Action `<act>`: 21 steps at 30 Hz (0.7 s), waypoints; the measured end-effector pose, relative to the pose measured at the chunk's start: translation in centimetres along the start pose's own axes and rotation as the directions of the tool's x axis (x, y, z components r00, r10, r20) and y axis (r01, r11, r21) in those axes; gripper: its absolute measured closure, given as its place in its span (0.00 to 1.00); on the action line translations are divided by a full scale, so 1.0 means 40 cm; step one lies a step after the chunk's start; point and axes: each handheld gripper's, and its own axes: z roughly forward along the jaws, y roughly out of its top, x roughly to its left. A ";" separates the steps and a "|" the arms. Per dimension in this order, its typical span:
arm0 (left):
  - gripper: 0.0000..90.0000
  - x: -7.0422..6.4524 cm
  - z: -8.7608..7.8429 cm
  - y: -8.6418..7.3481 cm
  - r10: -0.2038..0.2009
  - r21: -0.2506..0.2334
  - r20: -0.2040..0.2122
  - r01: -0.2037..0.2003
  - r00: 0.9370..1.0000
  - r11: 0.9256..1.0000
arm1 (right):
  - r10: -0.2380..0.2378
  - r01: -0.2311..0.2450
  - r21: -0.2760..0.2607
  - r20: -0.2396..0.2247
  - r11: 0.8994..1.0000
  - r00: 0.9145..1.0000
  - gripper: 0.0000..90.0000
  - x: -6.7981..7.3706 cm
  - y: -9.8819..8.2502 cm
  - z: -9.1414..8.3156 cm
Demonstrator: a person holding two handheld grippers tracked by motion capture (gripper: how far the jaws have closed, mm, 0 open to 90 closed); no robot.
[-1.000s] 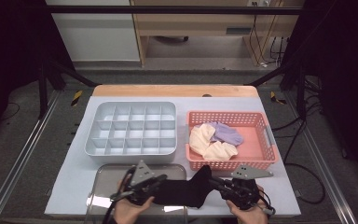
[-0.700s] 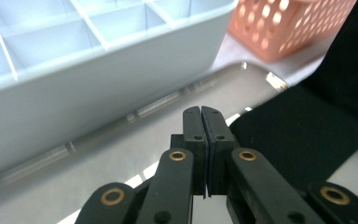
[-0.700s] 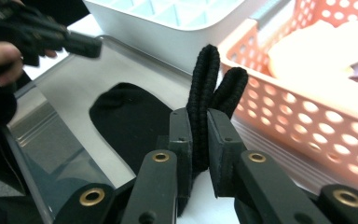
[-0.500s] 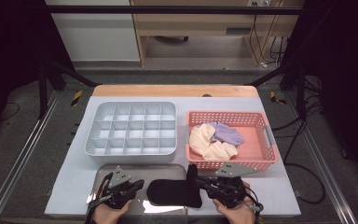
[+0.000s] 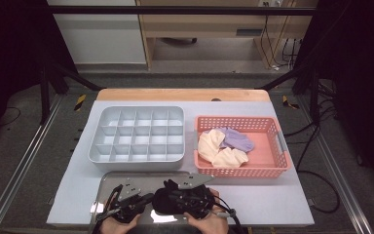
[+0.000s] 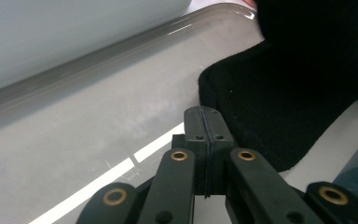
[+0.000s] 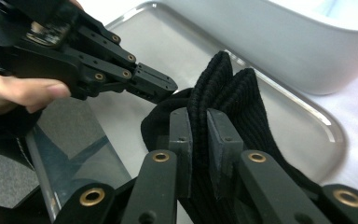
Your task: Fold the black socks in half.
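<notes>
A black knitted sock lies bunched on a shallow metal tray at the table's near edge. My right gripper is shut on a doubled fold of the sock, and in the high view this gripper sits over the tray's middle. My left gripper is shut with nothing between its pads, its tips resting low over the tray just beside the sock's edge. In the right gripper view the left gripper points at the sock from the left, almost touching it.
A grey divided box stands behind the tray. At the right, a pink basket holds cream and purple socks. A person's hands come in from the table's bottom edge.
The sock, first stretched between both grippers, is now bunched. My right gripper has carried its end leftward toward the left gripper. The left gripper has moved left and down, without the sock.
</notes>
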 end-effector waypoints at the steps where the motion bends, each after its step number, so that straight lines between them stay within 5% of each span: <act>1: 0.99 0.000 0.001 0.000 0.001 0.001 0.000 -0.001 1.000 1.000 | 0.000 0.000 0.002 -0.001 1.000 1.000 0.91 0.001 -0.001 0.008; 9: 0.99 0.001 0.003 -0.002 -0.003 0.006 0.004 0.003 1.000 1.000 | -0.007 0.007 0.018 -0.021 1.000 1.000 0.91 0.012 0.005 0.040; 15: 0.99 0.006 0.003 -0.004 -0.009 0.008 0.007 0.009 1.000 1.000 | -0.005 0.007 0.079 -0.034 0.997 0.999 0.90 0.018 -0.013 0.097; 21: 0.99 0.013 -0.004 -0.003 -0.026 -0.009 0.006 0.026 1.000 1.000 | -0.015 0.018 0.071 -0.047 0.997 0.999 0.86 0.019 -0.024 0.111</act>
